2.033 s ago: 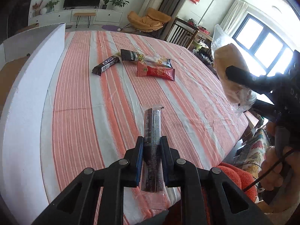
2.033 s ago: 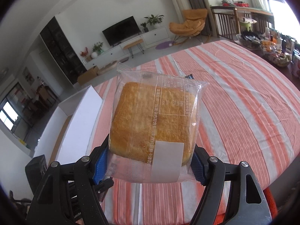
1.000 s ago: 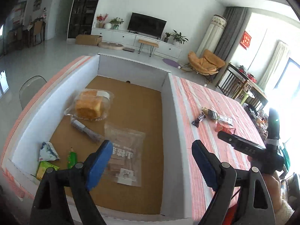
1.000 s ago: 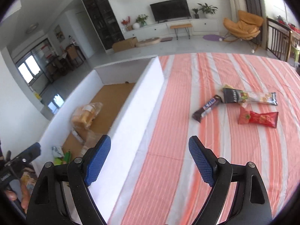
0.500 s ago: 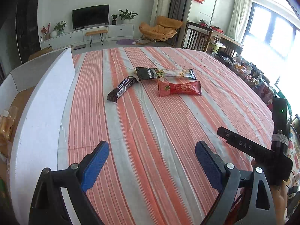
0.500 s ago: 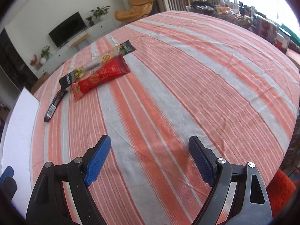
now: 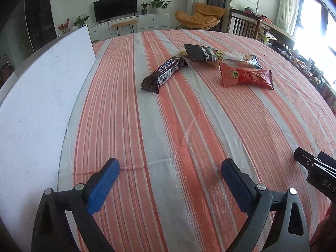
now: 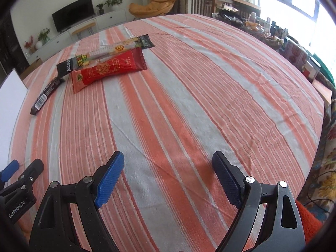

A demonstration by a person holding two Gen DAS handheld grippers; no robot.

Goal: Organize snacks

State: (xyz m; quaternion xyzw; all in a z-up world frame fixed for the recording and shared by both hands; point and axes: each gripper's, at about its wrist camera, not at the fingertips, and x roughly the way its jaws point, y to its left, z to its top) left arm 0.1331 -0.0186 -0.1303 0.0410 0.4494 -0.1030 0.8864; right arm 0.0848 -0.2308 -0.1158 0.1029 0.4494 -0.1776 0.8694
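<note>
"Astav…", cut off, stands on the black snack packet (image 7: 204,55); "GenRobot.AI" on the left gripper's body (image 8: 17,206); perhaps "DAS" on the right gripper's (image 7: 325,181).

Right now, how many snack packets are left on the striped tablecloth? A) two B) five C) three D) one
C: on the striped tablecloth lie a dark chocolate bar, a black Astavt packet and a red packet, grouped at the far side.
</note>
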